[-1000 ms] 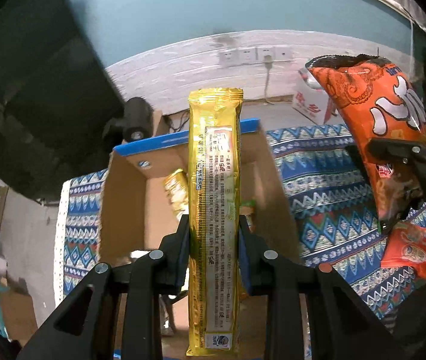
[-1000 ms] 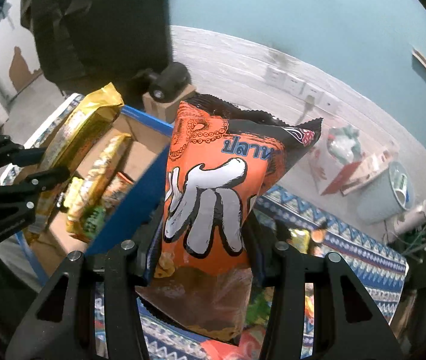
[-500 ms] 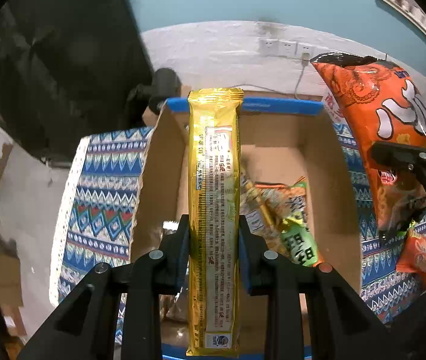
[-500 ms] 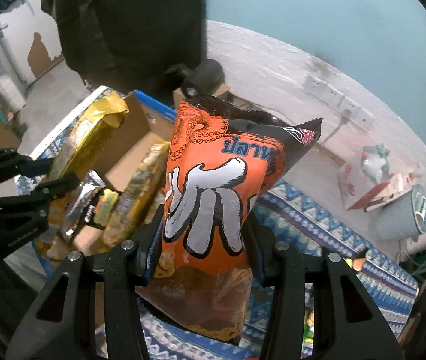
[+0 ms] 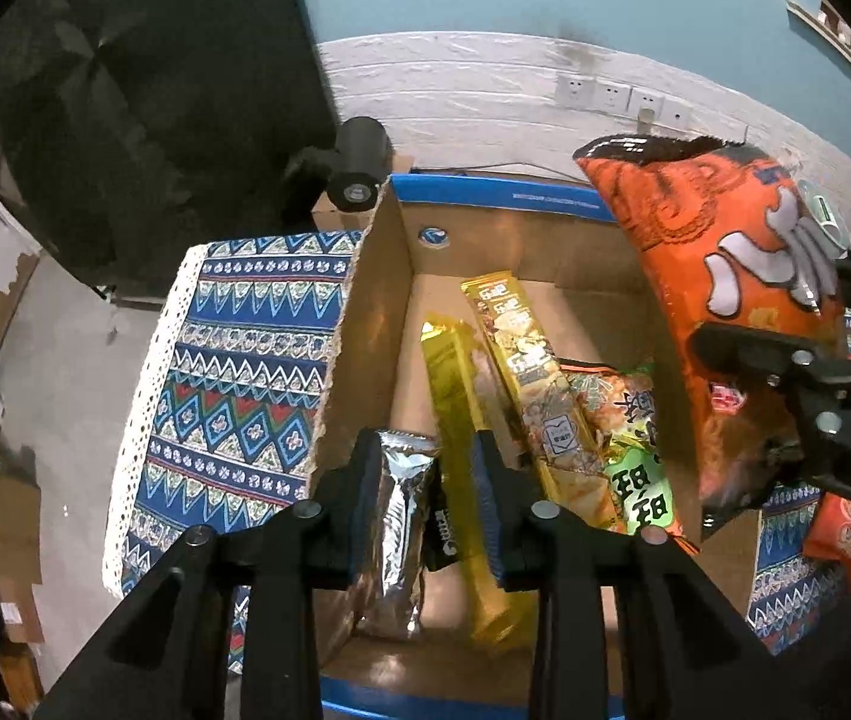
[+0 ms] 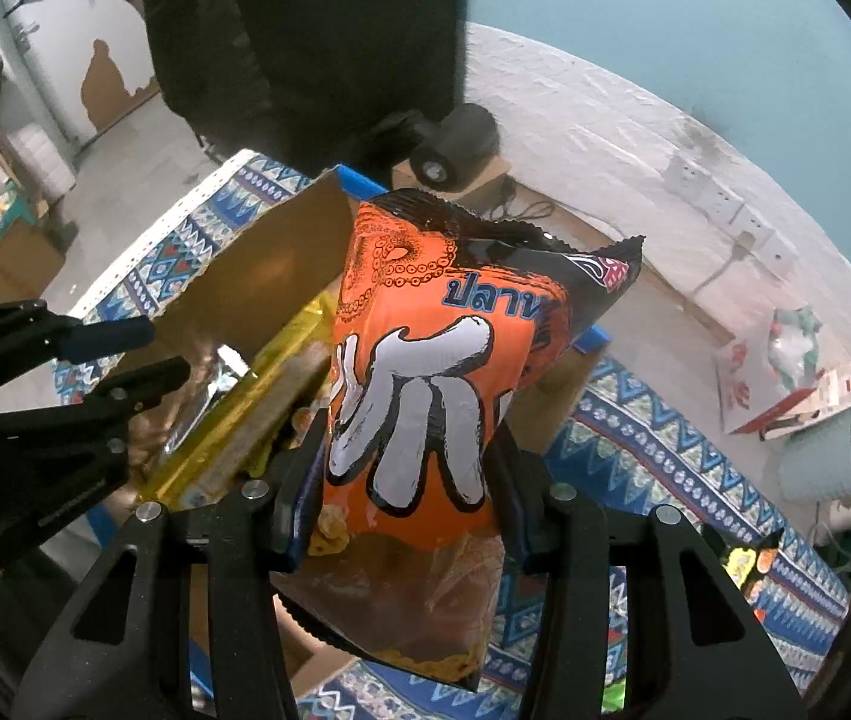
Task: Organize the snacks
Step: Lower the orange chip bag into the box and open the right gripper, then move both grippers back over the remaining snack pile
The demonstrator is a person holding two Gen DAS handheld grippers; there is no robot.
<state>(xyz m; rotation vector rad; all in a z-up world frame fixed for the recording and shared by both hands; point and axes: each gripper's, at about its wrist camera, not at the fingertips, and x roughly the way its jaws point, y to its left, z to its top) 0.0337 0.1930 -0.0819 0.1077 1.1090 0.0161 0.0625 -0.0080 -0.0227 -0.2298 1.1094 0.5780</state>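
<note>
My left gripper hangs over the open cardboard box, its jaws opening. The long gold snack pack lies on the box floor below them, free of the pads. Beside it lie a silver packet, a printed gold pack and a green bag. My right gripper is shut on the orange snack bag, held upright above the box's right side. That orange bag also shows in the left wrist view. The left gripper shows at the left of the right wrist view.
The box stands on a blue patterned cloth. A black cylindrical device sits just behind the box's far left corner. A small orange packet lies on the cloth to the right. On the floor beyond stand a pale bucket and a red-white carton.
The left gripper came over the box, parted its jaws and let the gold pack drop inside. The right gripper carried the orange bag closer to the box.
</note>
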